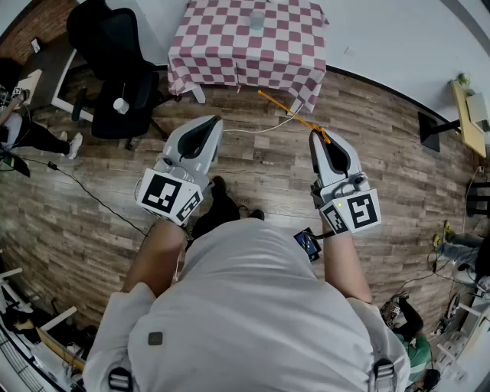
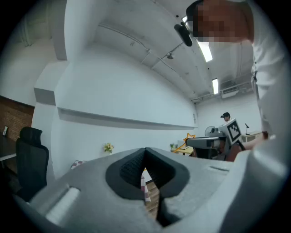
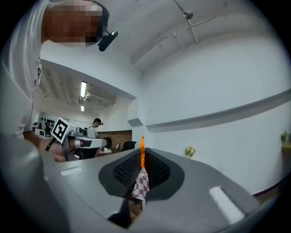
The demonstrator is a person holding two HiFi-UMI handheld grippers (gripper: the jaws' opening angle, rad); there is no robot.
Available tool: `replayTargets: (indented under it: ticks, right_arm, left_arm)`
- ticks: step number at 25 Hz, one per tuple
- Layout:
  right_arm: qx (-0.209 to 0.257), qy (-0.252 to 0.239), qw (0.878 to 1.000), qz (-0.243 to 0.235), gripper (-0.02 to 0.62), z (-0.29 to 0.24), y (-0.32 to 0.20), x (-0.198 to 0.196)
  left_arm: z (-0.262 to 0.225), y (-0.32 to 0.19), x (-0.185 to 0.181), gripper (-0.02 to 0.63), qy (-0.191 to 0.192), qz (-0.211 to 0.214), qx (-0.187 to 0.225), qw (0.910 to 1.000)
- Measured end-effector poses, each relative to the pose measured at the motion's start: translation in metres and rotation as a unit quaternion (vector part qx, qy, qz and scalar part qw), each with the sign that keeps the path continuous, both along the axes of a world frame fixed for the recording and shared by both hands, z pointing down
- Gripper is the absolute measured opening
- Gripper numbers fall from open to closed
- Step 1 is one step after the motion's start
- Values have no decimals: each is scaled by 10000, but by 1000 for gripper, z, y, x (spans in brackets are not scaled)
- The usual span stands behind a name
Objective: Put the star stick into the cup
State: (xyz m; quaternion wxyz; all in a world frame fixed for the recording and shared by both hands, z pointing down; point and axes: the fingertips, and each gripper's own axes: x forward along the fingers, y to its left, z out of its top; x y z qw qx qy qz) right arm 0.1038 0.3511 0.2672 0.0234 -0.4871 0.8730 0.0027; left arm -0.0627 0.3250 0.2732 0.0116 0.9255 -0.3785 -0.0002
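"Orange is what catches my eye, that thin orange-and-yellow star stick point(image 1: 287, 113) slanting out above the brown wooden plank floor point(image 1: 253, 164). Who has it?"

"The right hand-held gripper point(image 1: 318, 142). Its jaws are pinched on one end of the stick. In the right gripper view the orange shaft point(image 3: 142, 148) stands upright between them. The other end points towards the near edge of the desk with the red-and-white checked cloth point(image 1: 222, 57)."

"And the star itself?"

"From the head view I can't pick it out. The left gripper view shows a yellow star outline point(image 2: 188, 136) just beside the right hand-held gripper's tip, with the stick running away from it."

"Where's the cup?"

"A small pale translucent cup point(image 1: 257, 19) stands upright towards the far side of the desk, about midway along. It is well apart from the stick, with nothing touching it."

"The other hand?"

"The left hand-held gripper point(image 1: 213, 126) is level with the right one, out in front of the person in the white shirt point(image 1: 253, 306). Its jaws are pressed together with nothing between them. Only a sliver of checked cloth and floor shows below where they meet point(image 2: 145, 152)."

"Anything else nearby?"

"A black office chair point(image 1: 115, 69) stands left of the desk, clear of both grippers."
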Motion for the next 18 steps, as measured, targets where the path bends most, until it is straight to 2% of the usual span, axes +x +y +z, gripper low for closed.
replayTargets:
  ticks: [8, 18]
  right_arm:
    - [-24, 27, 10000, 56, 28, 3, -45, -18]
    - [-87, 116, 9998, 155, 28, 1, -136, -77]
  left_arm:
    - [4, -45, -19, 2, 24, 77, -38, 10000]
    - [8, -138, -78, 2, 146, 304, -129, 9993]
